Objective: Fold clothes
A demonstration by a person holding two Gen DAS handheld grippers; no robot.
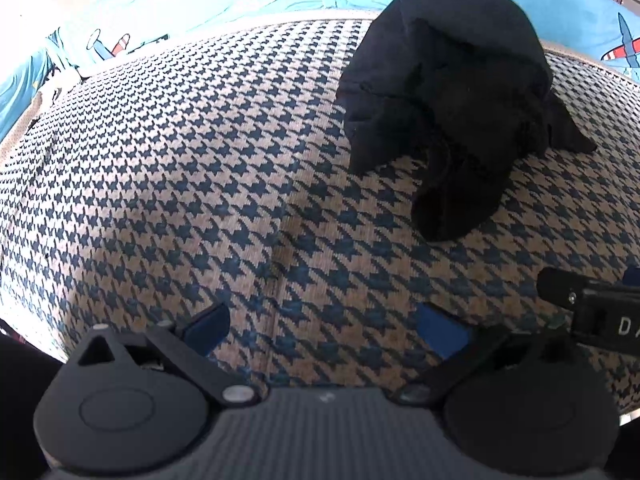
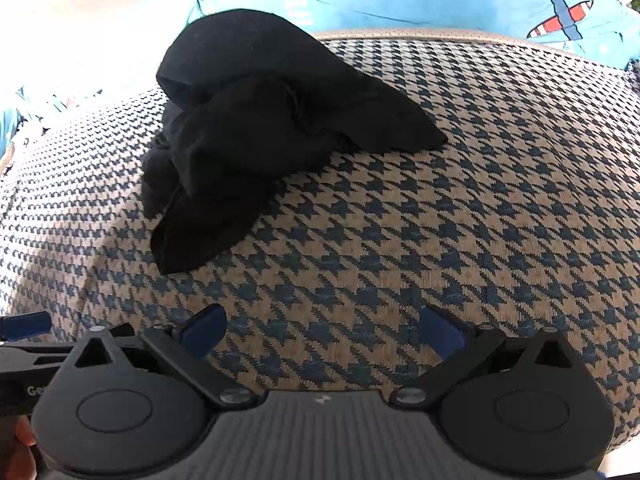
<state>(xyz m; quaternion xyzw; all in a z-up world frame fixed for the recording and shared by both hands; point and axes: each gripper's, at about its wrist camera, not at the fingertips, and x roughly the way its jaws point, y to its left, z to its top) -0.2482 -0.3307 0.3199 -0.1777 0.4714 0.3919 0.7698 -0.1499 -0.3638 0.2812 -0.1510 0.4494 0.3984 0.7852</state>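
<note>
Tongs on the left side [image 1: 324,330] are standing wide apart and holding nothing, their blue pads hovering low over the houndstooth cushion [image 1: 180,168]. Ahead and to the right in this left wrist view, the black garment [image 1: 452,112] is lying in a crumpled heap near the cushion's far edge, well apart from the pads. Its folds are bunching over one another, with a loose flap trailing toward the camera, so I judge that folding is not yet begun and the cloth will first need spreading flat. At the right edge, part of the other tool is poking into view, showing the two being held side by side, presumably so both can reach the heap together.

From the right wrist view, the right tongs [image 2: 322,334] are likewise gaping wide and empty above the same cushion. Here the garment is sitting up and to the left, and a pointed corner is stretching out rightward, a likely place to grip. This view is also showing the blue printed fabric [image 2: 440,0] behind the cushion more broadly, and a fingertip at the bottom left corner.
</note>
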